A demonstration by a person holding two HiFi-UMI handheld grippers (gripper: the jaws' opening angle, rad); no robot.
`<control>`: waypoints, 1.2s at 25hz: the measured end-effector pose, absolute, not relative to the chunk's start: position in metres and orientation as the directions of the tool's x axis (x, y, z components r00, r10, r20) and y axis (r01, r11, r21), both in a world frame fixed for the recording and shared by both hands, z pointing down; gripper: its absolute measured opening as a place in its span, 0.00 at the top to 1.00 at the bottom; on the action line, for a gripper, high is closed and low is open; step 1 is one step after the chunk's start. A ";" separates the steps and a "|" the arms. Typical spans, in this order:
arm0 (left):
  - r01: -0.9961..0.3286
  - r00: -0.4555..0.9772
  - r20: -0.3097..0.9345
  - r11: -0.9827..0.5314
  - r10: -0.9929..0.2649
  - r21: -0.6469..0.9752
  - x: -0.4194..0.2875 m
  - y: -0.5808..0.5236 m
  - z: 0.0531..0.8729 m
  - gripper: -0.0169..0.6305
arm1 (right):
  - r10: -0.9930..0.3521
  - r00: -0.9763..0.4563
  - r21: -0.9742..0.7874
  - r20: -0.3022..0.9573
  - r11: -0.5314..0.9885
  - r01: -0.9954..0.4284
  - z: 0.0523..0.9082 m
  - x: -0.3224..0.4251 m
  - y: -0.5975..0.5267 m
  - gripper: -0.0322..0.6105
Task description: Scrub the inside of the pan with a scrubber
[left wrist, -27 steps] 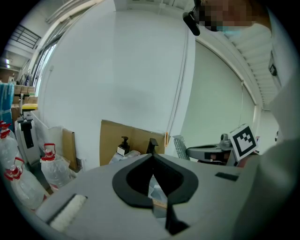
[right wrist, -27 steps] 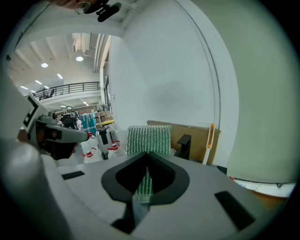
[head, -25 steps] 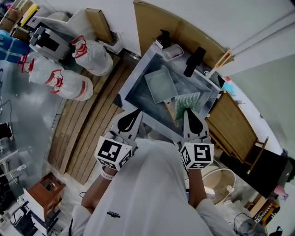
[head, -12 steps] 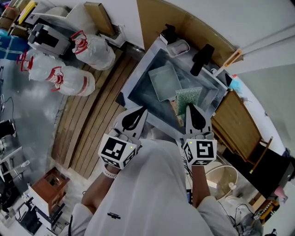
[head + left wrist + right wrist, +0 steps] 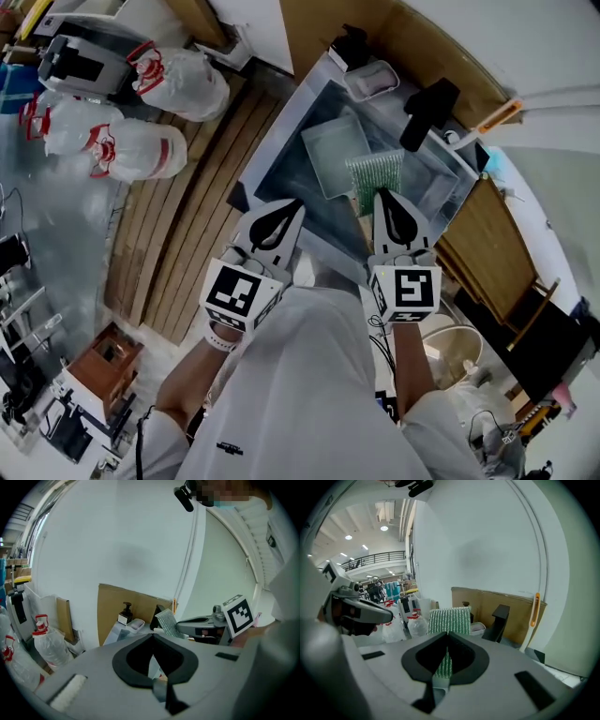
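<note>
Readying the scrubber over the sink
It was clamped by one edge in the right claw, leaving its face free; the left claw was closed, empty; the pan was set in the sink.

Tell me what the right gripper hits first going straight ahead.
Probably the brown cardboard panel behind the steel sink; the right gripper, shut on the green bristly scrubber, points level above it. Depth unclear.
</note>
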State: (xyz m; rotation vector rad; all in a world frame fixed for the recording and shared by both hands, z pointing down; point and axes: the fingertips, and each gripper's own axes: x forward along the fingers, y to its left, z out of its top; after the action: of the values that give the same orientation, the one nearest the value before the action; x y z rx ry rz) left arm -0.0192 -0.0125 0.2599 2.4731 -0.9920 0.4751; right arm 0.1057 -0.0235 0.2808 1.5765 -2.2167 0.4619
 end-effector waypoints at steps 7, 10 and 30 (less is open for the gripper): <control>-0.726 0.668 0.487 -0.637 -0.562 0.260 -0.017 -0.044 0.295 0.97 | -0.780 -0.308 -0.044 0.545 0.340 -0.939 0.331 0.100 -0.057 0.93; -0.734 0.663 0.492 -0.619 -0.564 0.279 -0.015 -0.056 0.311 0.97 | -0.760 -0.308 -0.055 0.573 0.339 -0.939 0.354 0.099 -0.071 0.93; -0.711 0.689 0.527 -0.603 -0.497 0.360 0.018 -0.081 0.402 0.97 | -0.543 -0.319 -0.149 0.777 0.334 -0.931 0.528 0.093 -0.121 0.93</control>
State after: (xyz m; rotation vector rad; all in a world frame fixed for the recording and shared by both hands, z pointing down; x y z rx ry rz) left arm 0.0182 -0.0813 0.4020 2.3447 -0.9258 0.5104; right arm 0.0929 -0.1212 0.5282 1.2882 -1.9803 0.8047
